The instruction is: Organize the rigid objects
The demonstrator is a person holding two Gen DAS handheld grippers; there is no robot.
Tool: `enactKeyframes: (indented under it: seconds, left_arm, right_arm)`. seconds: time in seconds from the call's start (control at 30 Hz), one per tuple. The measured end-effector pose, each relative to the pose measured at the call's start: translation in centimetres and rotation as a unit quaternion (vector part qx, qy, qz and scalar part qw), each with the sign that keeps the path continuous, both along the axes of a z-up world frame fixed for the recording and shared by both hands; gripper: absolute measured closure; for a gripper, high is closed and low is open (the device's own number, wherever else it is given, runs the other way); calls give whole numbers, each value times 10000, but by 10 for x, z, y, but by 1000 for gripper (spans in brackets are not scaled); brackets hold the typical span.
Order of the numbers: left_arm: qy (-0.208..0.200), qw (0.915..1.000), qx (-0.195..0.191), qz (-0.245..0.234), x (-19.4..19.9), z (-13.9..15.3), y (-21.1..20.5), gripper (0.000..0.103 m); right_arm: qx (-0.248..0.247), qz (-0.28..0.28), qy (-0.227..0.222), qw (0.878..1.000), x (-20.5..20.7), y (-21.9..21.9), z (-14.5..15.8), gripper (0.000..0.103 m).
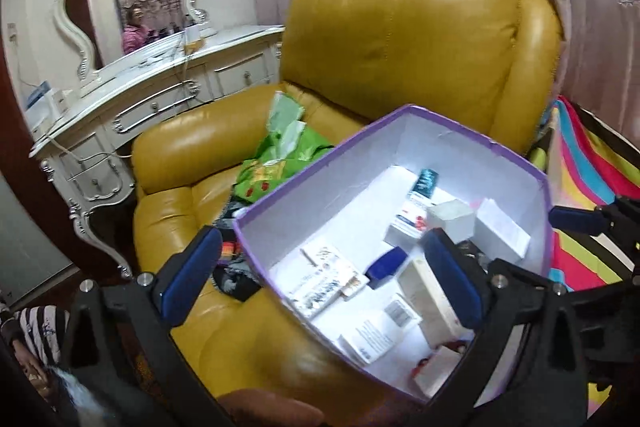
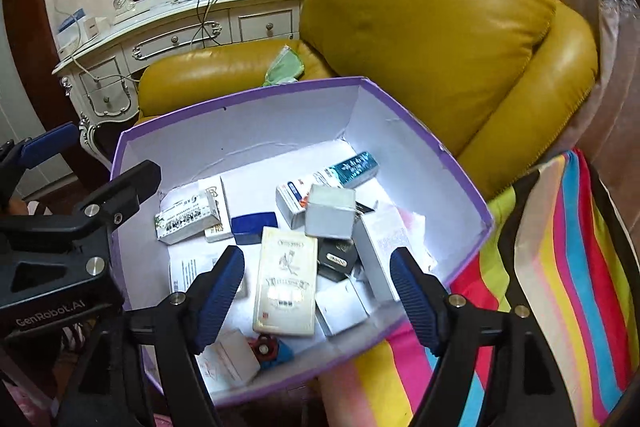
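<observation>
Sitting in the lower middle of both views, the purple box (image 2: 420, 131) already holds most of what seems meant for it: a cream carton (image 2: 285, 281) lying flat near the front, a grey cube (image 2: 330, 215) propped on other packets, a teal-ended carton (image 2: 352, 166) toward the back, a dark blue case (image 2: 254, 223) and several white cartons scattered loosely around them. To my eye the gathering looks nearly done, though the pile is jumbled rather than lined up, so tidying may remain.

The right gripper (image 2: 318, 287) hangs over the front of the box with jaws spread wide, nothing pinched. The left gripper (image 1: 320, 269) is likewise spread and empty, one finger inside the box wall, one outside.

Beyond, a green packet (image 1: 286, 143) lies on the yellow armchair (image 1: 400, 47), and striped fabric (image 2: 560, 267) fills the lower right.
</observation>
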State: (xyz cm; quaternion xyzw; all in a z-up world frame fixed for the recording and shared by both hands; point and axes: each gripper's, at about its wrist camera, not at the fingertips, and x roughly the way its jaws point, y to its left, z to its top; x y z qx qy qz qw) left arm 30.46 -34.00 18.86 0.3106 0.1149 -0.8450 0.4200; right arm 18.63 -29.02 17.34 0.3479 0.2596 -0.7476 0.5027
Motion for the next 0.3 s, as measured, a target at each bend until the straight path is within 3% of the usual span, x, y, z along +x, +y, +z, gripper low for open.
enactKeyframes:
  seconds: [0.17,0.3]
  left_arm:
    - [194,9996,175,-66,0,2,4,1]
    - [96,9997,-47,203,-1,3,6,1]
  right_arm:
    - [-142,-95,-12,9999,0,12,5,27]
    - [-90,-78,77,9999,1,18,1,27]
